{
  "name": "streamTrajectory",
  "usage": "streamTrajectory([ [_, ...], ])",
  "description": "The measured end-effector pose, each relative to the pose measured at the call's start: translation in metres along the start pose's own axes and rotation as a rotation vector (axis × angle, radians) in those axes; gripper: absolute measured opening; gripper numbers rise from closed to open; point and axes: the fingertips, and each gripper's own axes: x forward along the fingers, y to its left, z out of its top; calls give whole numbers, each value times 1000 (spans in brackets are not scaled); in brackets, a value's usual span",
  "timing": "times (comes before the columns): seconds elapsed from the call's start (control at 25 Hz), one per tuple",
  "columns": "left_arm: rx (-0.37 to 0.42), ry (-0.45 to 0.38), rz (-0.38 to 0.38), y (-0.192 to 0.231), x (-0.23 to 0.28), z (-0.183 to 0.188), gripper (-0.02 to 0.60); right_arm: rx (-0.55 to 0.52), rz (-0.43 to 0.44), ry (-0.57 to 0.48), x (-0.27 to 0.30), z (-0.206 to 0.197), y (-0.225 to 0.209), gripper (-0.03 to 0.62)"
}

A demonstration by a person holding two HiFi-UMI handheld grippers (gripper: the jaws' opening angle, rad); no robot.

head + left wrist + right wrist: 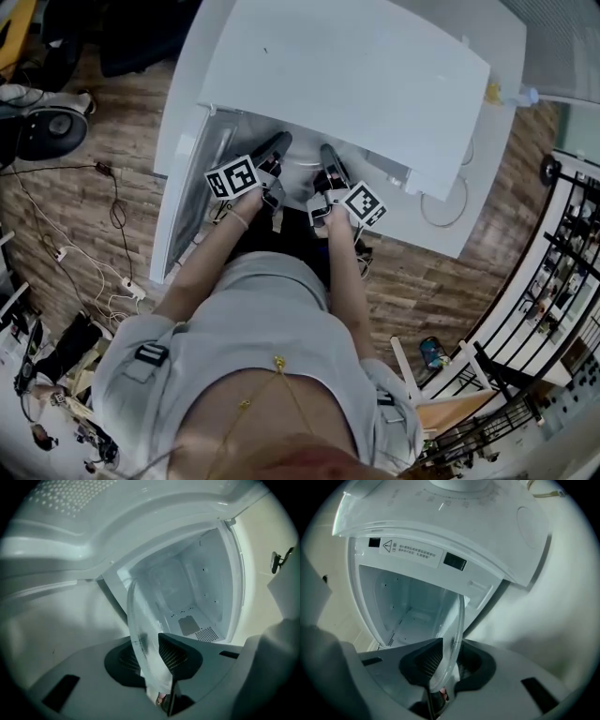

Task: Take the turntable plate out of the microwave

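Head view: the microwave (375,84) top covers its cavity. Tips of left claw (275,148) & right claw (330,161) go under the front lip, so pads & grip can't be seen from there. The turntable plate (140,630) is clear glass, edge-on betw. left claw's pads. Its bottom rim is lost behind them, far rim hard to trace. Same at right claw. Label (410,550) above right claw: print too small to read. Dark bit (280,560) far right of left claw: can't tell what.
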Motion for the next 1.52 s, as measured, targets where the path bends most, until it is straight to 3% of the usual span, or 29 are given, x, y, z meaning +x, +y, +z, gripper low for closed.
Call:
streamTrajectory([
  [0.2,-14,-15,-9,-1,-12,-9,98,-23,-10,25,-8,-9,0,90],
  [0.4,-39,-16,-14,-1,-16,-12,92,-140,-39,15,-8,2,-1,126],
  [0.52,-22,-11,-23,-1,-17,-12,94,-115,-36,-28,-3,23,-5,122],
  [0.64,27,-1,-38,-4,-15,-13,94,-62,-7,-4,0,28,-6,99],
  [0.76,40,-38,-10,4,-12,0,172,-39,0,9,0,28,-6,92],
  [1.0,86,-89,40,9,-3,32,151,-59,-8,10,0,28,-7,94],
  [1.24,23,-101,18,9,-10,25,112,-95,1,5,-4,26,-4,92],
  [1.52,69,-126,33,5,-28,11,110,-104,79,1,-19,19,10,84],
])
